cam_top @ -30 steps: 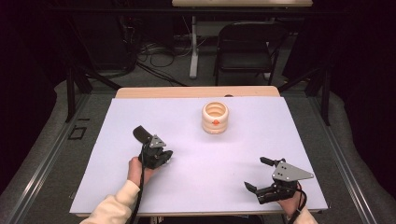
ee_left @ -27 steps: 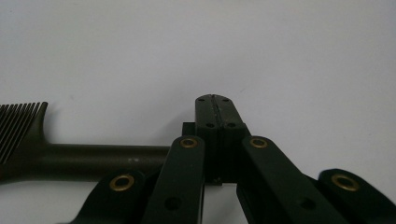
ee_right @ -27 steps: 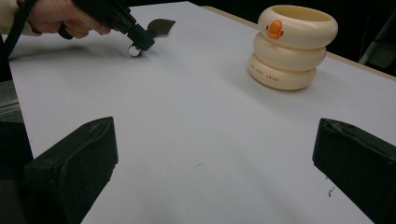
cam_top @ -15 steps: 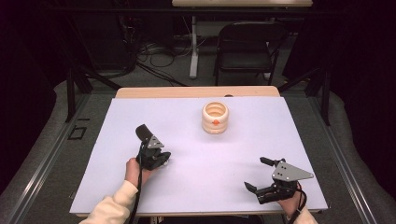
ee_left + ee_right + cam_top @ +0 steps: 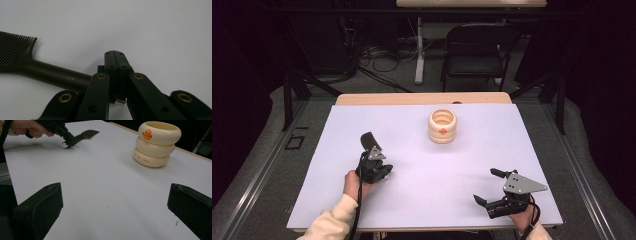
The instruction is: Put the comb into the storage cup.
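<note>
A dark comb lies on the white table top at centre left; its teeth and handle show in the left gripper view. My left gripper is shut, jaws pad to pad with nothing between the tips. The comb's handle end runs under the gripper's left link. From the right gripper view the left gripper tips down to the table beside the comb. A cream ringed cup with an orange duck mark stands upright at the back centre. My right gripper rests open at the front right.
The wooden table edge runs along the back. Behind the table stand a black folding chair and loose cables on the floor. A hand and cream sleeve come in at the front left.
The left gripper has shifted slightly to the right, and the comb has moved a little with it. The right gripper and the cup have stayed put.
</note>
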`<action>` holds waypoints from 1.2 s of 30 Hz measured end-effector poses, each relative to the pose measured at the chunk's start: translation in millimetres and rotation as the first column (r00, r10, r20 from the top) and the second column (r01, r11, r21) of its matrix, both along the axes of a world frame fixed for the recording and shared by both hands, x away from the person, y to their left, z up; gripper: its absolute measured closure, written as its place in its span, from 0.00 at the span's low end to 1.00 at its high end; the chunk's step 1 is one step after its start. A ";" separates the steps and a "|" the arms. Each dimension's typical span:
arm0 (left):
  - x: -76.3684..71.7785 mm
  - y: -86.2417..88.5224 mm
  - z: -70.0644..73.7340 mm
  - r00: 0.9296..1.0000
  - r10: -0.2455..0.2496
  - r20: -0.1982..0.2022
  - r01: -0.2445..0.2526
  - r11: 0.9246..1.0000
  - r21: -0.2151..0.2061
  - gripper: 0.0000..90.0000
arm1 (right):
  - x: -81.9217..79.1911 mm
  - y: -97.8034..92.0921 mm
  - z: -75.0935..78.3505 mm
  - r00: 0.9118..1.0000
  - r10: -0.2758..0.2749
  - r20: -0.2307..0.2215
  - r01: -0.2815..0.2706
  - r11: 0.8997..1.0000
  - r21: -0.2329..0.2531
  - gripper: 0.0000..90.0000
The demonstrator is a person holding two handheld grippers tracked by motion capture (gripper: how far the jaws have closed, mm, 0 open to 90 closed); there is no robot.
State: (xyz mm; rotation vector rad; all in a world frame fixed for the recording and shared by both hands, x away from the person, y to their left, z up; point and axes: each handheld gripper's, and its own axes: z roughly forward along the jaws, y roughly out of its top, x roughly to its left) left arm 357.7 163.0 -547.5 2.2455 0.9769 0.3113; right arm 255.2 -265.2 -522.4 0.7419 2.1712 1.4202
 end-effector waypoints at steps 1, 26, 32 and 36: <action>0.0 0.0 0.0 1.000 0.000 0.000 0.000 1.000 0.000 1.00 | 0.0 0.0 0.0 1.000 0.000 0.000 0.000 1.000 0.000 0.00; -1.6 19.5 3.8 0.996 0.051 -0.067 -0.049 0.998 0.024 1.00 | 0.7 1.5 -0.9 1.000 -0.003 -0.003 0.003 1.000 -0.013 0.00; 0.6 22.4 3.0 0.996 0.058 -0.075 -0.055 0.998 0.035 1.00 | 0.4 2.0 -1.1 1.000 0.002 -0.003 -0.002 1.000 -0.015 0.00; 1.0 23.5 3.0 0.995 0.060 -0.080 -0.057 0.998 0.040 1.00 | 0.4 2.1 -1.5 1.000 0.003 -0.006 -0.004 1.000 -0.016 0.00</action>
